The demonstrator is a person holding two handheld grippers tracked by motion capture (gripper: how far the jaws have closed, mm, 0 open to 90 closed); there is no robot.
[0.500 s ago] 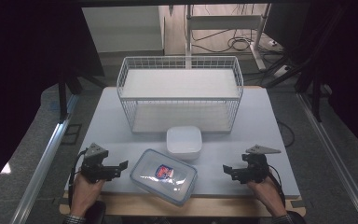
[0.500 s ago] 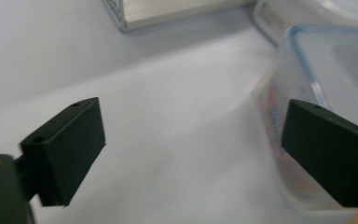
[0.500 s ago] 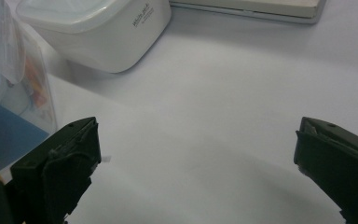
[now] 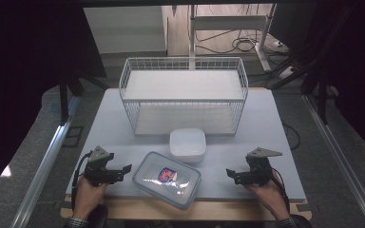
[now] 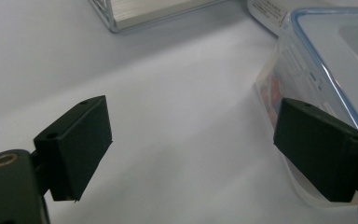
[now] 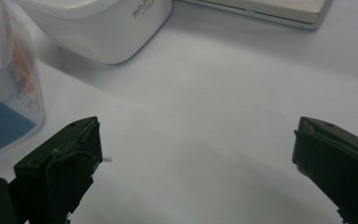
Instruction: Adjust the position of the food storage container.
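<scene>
A clear lidded food container (image 4: 167,179) with a blue-edged lid and a red-and-blue packet inside lies near the front of the table. A white square box (image 4: 187,144) sits just behind it. My left gripper (image 4: 126,169) rests low on the table to the container's left, open, its jaws pointing at the container's side. In the left gripper view (image 5: 196,149) the container (image 5: 317,70) sits by the right jaw. My right gripper (image 4: 231,175) lies open at the right, apart from the container. The right gripper view (image 6: 196,168) has the white box (image 6: 98,28) ahead on the left.
A white wire basket rack (image 4: 184,95) with a shelf stands at the back middle of the pale table (image 4: 266,133). Dark curtains flank the table, with metal rails on both sides and cables on the floor behind.
</scene>
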